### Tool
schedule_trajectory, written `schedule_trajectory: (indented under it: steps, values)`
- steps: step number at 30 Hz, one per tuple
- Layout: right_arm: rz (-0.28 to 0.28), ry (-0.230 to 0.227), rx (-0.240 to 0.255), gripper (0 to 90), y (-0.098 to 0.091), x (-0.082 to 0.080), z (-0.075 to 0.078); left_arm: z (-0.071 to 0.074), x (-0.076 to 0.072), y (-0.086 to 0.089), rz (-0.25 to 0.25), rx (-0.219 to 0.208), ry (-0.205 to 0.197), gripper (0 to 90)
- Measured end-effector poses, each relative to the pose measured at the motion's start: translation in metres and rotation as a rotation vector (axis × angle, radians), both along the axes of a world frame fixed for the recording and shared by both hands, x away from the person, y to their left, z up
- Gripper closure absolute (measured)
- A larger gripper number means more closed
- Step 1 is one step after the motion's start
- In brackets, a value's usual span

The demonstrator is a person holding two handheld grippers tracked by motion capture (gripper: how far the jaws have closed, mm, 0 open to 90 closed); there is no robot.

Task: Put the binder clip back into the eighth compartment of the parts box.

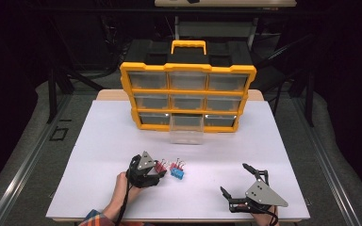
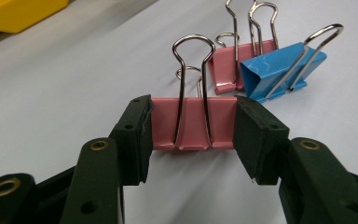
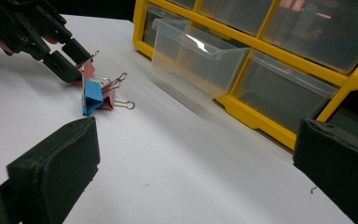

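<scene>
While clamped on a pink clip from both ends, left gripper low over the white surface, well in front of the yellow organizer and a little left of its middle column. Fingers pressed flat against the clip's two side edges, its wire loops standing up between them. Clip's bottom edge at or just above the surface; contact not clear.

Just beyond that clip, toward the organizer's side: a second pink clip and a blue clip, touching each other, wire handles raised. Seen from above, both loose clips just right of the left gripper, still well short of the organizer.

Right gripper near the front edge of the surface, well in front of the organizer's right column and well apart from the clips. Fingers spread wide, nothing between them, resting low near the surface.

Organizer upright at the far end of the surface, handle on top, three rows of three clear drawers. Bottom middle drawer pulled out toward the clips, open top, looking empty from the right gripper view. Other drawers pushed in.

Hand at the left gripper, plaid sleeve at the front edge.
</scene>
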State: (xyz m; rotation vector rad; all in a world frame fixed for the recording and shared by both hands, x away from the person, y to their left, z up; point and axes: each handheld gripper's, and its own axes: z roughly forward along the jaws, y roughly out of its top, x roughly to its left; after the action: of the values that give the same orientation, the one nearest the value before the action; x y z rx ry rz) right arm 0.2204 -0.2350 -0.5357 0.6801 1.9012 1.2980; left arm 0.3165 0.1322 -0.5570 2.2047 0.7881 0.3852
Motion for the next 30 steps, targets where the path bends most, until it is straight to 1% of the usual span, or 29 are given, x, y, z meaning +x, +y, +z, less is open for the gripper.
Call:
schedule_trajectory:
  steps: [2, 3, 5, 6, 10, 17, 22, 25, 30]
  values:
    - [0.0, 0.001, 0.001, 0.0, 0.0, 0.0, 0.0, 0.001, 0.001, 0.003, 0.009, 0.0, -0.008, 49.7]
    - [0.0, 0.002, 0.0, 0.0, 0.0, 0.0, 0.0, 0.002, 0.001, 0.006, 0.019, -0.01, -0.008, 49.6]
    - [0.0, 0.002, 0.0, 0.0, 0.0, 0.0, 0.0, 0.003, 0.002, 0.008, 0.02, -0.008, -0.01, 49.6]
    - [0.0, 0.003, 0.0, 0.0, 0.0, 0.0, 0.0, 0.003, 0.002, 0.009, 0.026, -0.015, -0.009, 49.6]
    - [0.0, 0.003, 0.0, 0.0, 0.0, 0.0, 0.0, 0.005, 0.003, 0.012, 0.037, -0.024, -0.017, 49.6]
    - [0.001, 0.005, -0.002, 0.0, 0.001, 0.001, 0.0, 0.007, 0.005, 0.013, 0.041, -0.029, -0.018, 49.6]
    - [0.001, 0.007, 0.004, 0.0, 0.0, 0.001, 0.0, 0.01, 0.008, 0.015, 0.041, -0.031, -0.029, 49.6]
    - [0.0, 0.008, 0.005, 0.0, 0.0, 0.001, -0.001, 0.013, 0.012, 0.017, 0.04, -0.034, -0.034, 49.6]
    - [0.002, 0.007, 0.006, 0.0, 0.0, 0.001, 0.0, 0.017, 0.017, 0.022, 0.054, -0.044, -0.04, 49.6]
